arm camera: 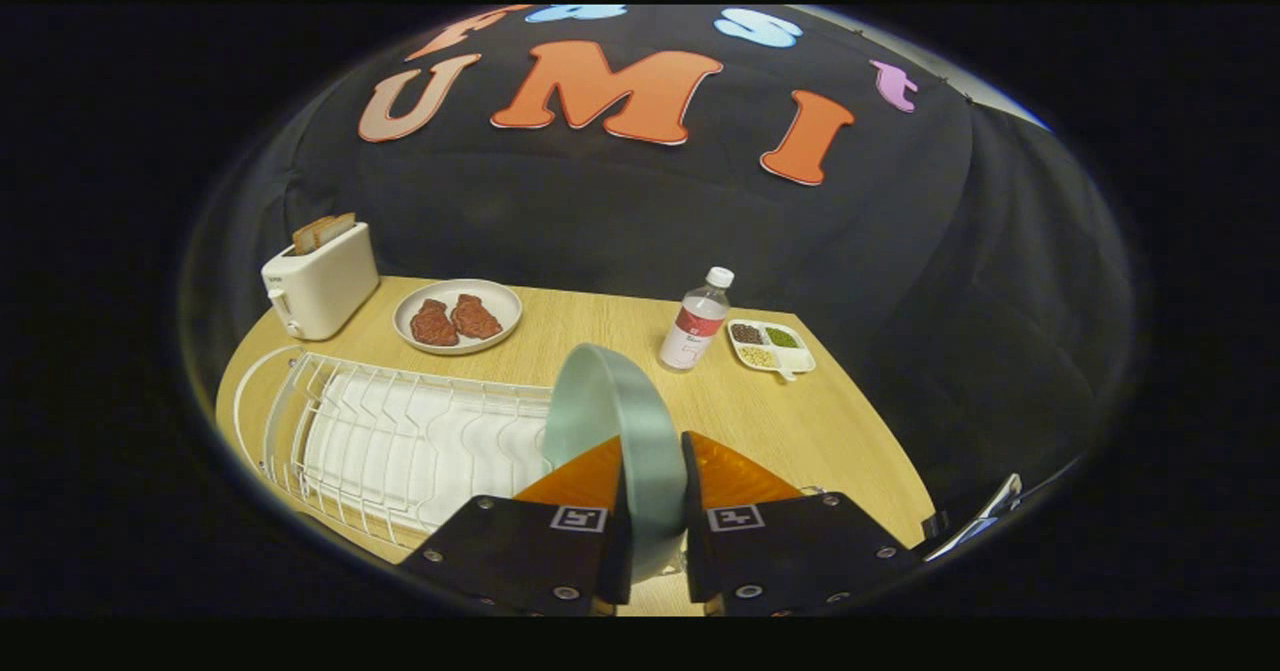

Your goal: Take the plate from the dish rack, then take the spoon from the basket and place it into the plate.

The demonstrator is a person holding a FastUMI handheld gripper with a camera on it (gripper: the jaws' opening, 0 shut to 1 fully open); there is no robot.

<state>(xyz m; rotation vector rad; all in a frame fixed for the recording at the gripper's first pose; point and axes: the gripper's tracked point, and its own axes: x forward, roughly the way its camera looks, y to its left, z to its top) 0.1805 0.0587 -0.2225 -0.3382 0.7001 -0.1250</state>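
A pale green plate [620, 421] stands on edge between my fingers, and my gripper [655, 491] is shut on its rim. The plate is held upright at the right end of the white wire dish rack [400, 441], which lies just ahead and to the left of the fingers on the wooden table [800, 421]. Whether the plate's lower edge still rests in the rack is hidden by the fingers.
Beyond the rack stand a white toaster [320, 281] with bread slices, a plate of two meat pieces [458, 316], a clear bottle [695, 321] with a red label, and a small white divided tray [770, 344] of beans. The table's right edge runs close by.
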